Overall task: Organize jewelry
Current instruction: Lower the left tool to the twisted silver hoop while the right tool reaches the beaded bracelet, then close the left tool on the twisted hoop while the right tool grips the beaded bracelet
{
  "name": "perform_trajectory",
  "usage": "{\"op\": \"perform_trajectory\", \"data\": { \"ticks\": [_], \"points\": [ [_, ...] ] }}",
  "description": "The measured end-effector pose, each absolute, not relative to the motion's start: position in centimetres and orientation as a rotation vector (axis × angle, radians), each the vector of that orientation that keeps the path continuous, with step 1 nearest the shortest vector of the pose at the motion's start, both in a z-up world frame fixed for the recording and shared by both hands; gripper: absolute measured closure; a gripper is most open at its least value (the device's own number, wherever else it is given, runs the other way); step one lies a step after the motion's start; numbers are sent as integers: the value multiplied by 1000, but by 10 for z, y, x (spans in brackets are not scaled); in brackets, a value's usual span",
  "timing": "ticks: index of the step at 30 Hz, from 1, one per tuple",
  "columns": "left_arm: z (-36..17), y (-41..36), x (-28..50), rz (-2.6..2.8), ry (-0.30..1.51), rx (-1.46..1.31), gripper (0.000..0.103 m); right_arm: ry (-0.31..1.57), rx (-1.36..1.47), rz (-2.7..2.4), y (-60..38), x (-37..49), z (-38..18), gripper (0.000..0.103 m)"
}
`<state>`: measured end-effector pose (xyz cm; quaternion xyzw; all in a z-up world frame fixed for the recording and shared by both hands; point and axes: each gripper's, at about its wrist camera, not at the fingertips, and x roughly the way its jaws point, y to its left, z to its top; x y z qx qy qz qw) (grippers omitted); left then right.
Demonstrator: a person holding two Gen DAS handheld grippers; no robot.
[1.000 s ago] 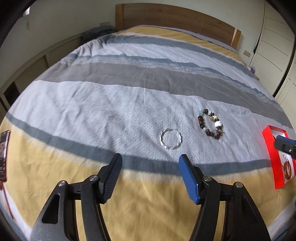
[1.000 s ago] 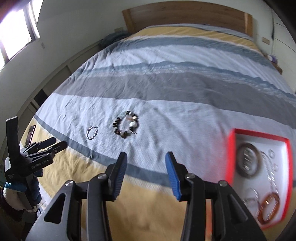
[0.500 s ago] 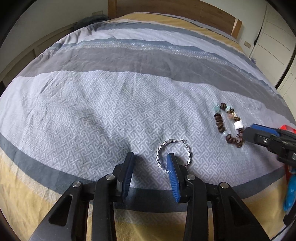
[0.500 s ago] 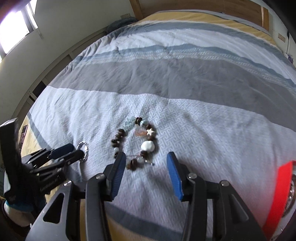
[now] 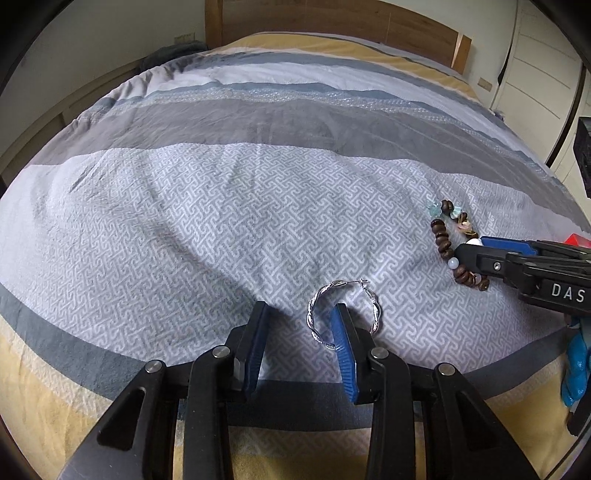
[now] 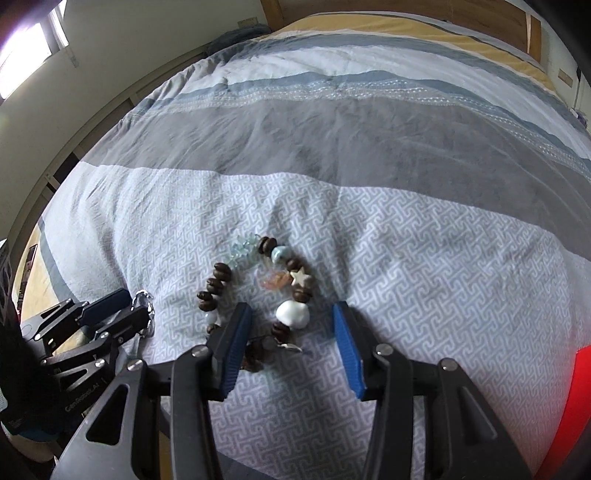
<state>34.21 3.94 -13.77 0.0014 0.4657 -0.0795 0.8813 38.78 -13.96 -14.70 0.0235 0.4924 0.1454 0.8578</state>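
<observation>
Left wrist view: looking steeply down on a bed [image 5: 258, 221] with a striped cover of grey, white and yellow bands, wooden headboard [image 5: 332, 18] at the far end. Left claw [image 5: 299, 314] low over the patterned pale band, jaws narrow, just been closing. Silver twisted hoop earring [image 5: 334, 284] flat on the cover at the fingertips: blue right finger set inside the ring, the ring's left side lying in the gap between the two fingers, close beside the right one. Not pinched; clear cover between that wire and the left finger. Off to the right, beaded bracelet [image 5: 441, 240] on the same pale band, with the right claw [image 5: 472, 248] reaching in from the edge and covering its near side. Behind that, a sliver of a red tray [image 5: 580, 240]. Below, part of a blue glove [image 5: 576, 369].

Right wrist view: right claw [image 6: 291, 317] down at the bracelet [image 6: 216, 275], jaws part-way apart and gripping nothing. Left finger over the loop's left run of brown beads, right finger on bare cover just outside the loop. Large white bead [image 6: 293, 314] and a few brown ones in the gap between. At far left, left claw [image 6: 136, 306] with the hoop earring [image 6: 142, 295] at its tips. Red tray [image 6: 569, 406] at the lower right edge, blurred, contents out of sight.
</observation>
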Motion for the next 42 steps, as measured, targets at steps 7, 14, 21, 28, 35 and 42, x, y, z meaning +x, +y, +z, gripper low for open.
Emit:
{"op": "perform_trajectory", "data": {
  "ticks": [7, 14, 21, 28, 35, 42],
  "points": [
    [-139, 46, 342, -197, 949, -30, 71, 1039, 37, 254, -132, 391, -149, 65],
    [-139, 47, 340, -217, 922, -47, 73, 1036, 14, 210, -127, 391, -148, 74],
    [-140, 49, 336, -244, 899, -76, 78, 1026, -8, 193, -122, 390, -149, 78],
    [-141, 48, 334, -269, 886, -96, 92, 1017, -2, 189, -121, 390, -150, 78],
    [-142, 51, 333, -295, 878, -124, 97, 1003, 15, 191, -124, 388, -152, 78],
    [-142, 52, 333, -300, 877, -129, 97, 1001, 18, 194, -125, 387, -152, 79]
  ]
}}
